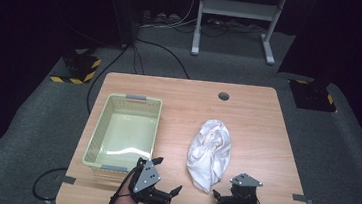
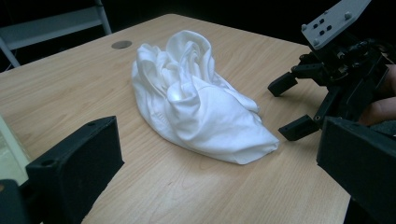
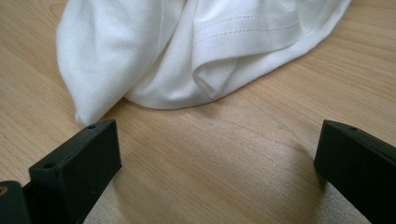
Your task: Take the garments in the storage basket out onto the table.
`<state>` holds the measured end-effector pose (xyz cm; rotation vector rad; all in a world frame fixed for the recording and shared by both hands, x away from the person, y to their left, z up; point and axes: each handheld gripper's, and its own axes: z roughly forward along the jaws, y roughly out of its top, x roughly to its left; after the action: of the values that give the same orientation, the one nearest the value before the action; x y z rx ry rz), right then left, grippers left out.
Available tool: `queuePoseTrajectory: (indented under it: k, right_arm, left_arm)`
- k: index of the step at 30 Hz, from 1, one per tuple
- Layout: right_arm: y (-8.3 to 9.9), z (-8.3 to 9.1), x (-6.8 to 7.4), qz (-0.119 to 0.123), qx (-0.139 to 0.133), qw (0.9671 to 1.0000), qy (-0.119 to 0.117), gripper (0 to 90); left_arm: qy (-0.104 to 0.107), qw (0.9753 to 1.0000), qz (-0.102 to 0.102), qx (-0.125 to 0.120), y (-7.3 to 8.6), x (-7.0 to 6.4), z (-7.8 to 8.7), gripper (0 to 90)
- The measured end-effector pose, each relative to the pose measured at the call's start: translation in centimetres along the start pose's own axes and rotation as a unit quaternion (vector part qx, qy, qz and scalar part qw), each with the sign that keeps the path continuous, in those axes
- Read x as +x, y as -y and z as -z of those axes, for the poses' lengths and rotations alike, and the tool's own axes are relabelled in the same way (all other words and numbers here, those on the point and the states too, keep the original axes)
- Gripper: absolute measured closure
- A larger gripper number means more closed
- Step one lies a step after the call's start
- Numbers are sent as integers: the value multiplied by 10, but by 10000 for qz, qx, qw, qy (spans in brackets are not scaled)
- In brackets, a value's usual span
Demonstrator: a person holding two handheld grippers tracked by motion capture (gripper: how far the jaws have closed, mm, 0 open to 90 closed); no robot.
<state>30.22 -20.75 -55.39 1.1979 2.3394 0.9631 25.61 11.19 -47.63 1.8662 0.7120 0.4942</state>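
Lay crumpled near the middle of the wooden counter (image 1: 258,114): a white cotton garment (image 1: 209,152), beside a pale green plastic basket (image 1: 97,131) toward the left edge. Hovered at the near edge, left gripper (image 1: 167,176) and right gripper (image 1: 218,196), jaws wide, empty. Probably pre-grasp; called next for closing on the cloth's near hem.

A wooden table (image 1: 258,114) carries a pale green basket (image 1: 96,139) and crumpled white cloth (image 1: 209,152).
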Motion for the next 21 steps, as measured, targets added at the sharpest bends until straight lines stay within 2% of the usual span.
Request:
queuePoseTrajectory:
  k: [5,8,10,15,17,21]
  right_arm:
    - [0,0,0,1,0,10000,1,0]
    - [0,0,0,9,4,10000,8,0]
    - [0,0,0,10,4,10000,7,0]
    - [0,0,0,3,1,10000,2,0]
    - [0,0,0,3,1,10000,3,0]
    - [0,0,0,4,2,10000,4,0]
  left_arm:
    - [63,10000,50,53,7,-4,-7,4]
    - [197,9997,115,78,14,-10,-14,4]
    - [282,9994,122,150,19,-14,-20,4]
    - [342,9987,97,376,31,-18,-35,5]
    - [310,9983,34,501,36,-19,-41,7]
    - [140,9968,-215,758,49,-17,-54,7]
